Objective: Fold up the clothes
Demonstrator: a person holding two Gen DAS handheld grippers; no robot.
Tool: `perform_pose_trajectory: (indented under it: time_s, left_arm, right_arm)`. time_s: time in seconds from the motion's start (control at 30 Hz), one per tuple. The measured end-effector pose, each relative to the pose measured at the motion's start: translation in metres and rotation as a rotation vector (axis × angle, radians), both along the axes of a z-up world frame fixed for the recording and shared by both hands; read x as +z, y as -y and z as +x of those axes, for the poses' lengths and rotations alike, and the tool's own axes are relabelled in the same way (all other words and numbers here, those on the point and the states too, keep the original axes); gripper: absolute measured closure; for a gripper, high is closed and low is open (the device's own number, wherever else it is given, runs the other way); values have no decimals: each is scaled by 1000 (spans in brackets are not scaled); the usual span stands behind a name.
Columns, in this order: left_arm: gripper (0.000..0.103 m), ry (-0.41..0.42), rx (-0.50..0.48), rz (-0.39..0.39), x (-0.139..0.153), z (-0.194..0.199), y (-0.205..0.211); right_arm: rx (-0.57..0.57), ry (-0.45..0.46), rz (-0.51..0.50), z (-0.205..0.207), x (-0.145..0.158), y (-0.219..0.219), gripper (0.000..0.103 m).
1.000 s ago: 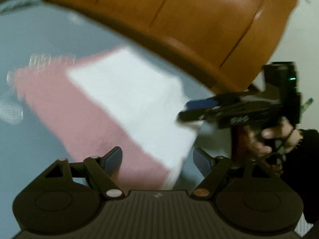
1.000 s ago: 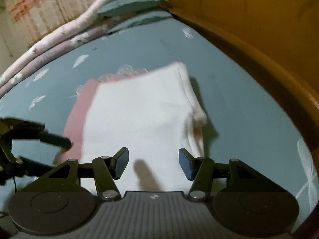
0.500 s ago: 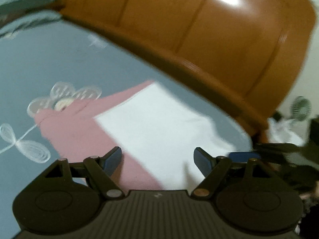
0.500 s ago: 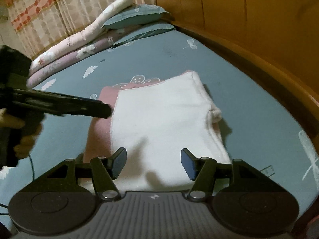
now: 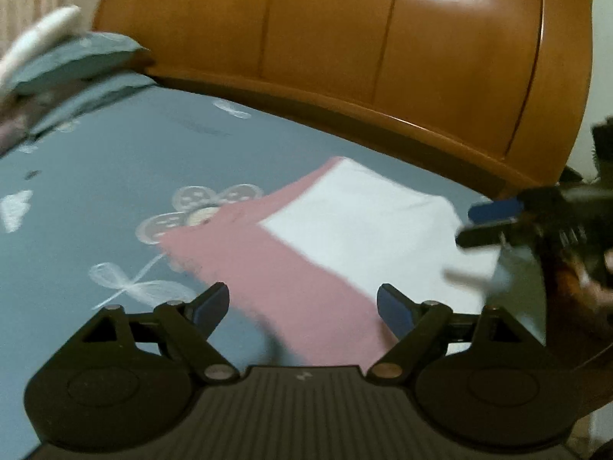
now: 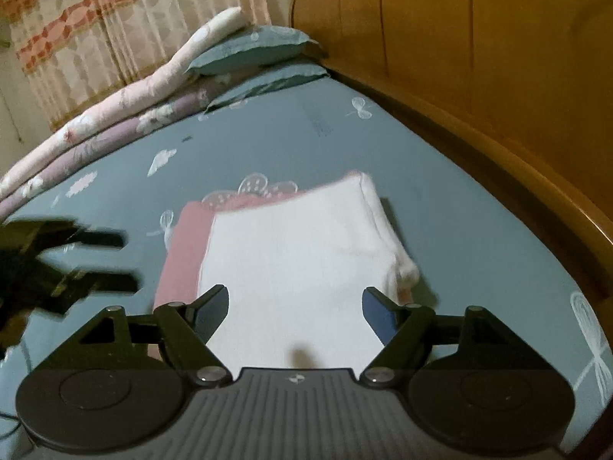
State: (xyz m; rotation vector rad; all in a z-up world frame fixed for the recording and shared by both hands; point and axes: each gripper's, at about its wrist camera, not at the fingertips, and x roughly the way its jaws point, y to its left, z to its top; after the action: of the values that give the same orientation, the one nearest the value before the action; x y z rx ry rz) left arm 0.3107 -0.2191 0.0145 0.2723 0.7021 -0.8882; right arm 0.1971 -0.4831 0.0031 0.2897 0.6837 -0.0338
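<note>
Closest in the left wrist view is the left gripper (image 5: pixel 302 308). Its jaws are opening wide, and nothing is pinched between them. The right gripper (image 6: pixel 295 308) is the same: its jaws are opening and they hold nothing. Both hang a little above the cloth and do not touch it.

Just past the fingers lies the folded cloth (image 6: pixel 299 253). It sits flat on the blue bed sheet (image 6: pixel 479 230), near the wooden bed end (image 6: pixel 498 76). The white part lies on top, and a pink strip (image 5: pixel 276 268) shows along one side. The stack looks neat and small, with thick folded edges on the far right side.

So this fold looks done, and both grippers are letting go. I think the next move is either one more fold or moving the stack away. For another fold, each gripper needs to come down on an edge and pinch all the layers at once, or the stack may slide apart.

Farther back are pillows (image 6: pixel 253 51) and a rolled blanket (image 6: pixel 126 107). A curtain (image 6: pixel 115 30) hangs behind them.
</note>
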Motion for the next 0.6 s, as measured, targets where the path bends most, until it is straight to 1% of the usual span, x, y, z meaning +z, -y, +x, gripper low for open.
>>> perform_pose_trajectory:
  time_s: [0.13, 0.23, 0.37, 0.5, 0.6]
  left_arm:
    - [12, 32, 85, 19, -2, -13, -33]
    - [12, -3, 138, 20, -7, -18, -51]
    - [12, -29, 173, -8, -11, -25, -66]
    - [12, 8, 208, -21, -7, -33, -68]
    - [8, 56, 217, -24, -2, -40, -67]
  right_arm:
    - [13, 5, -8, 17, -2, -1, 22]
    - [31, -9, -18, 28, -7, -3, 22]
    - [12, -27, -10, 37, -14, 3, 22]
    - [-12, -47, -3, 39, -22, 11, 22]
    - [-31, -46, 14, 39, -24, 17, 23]
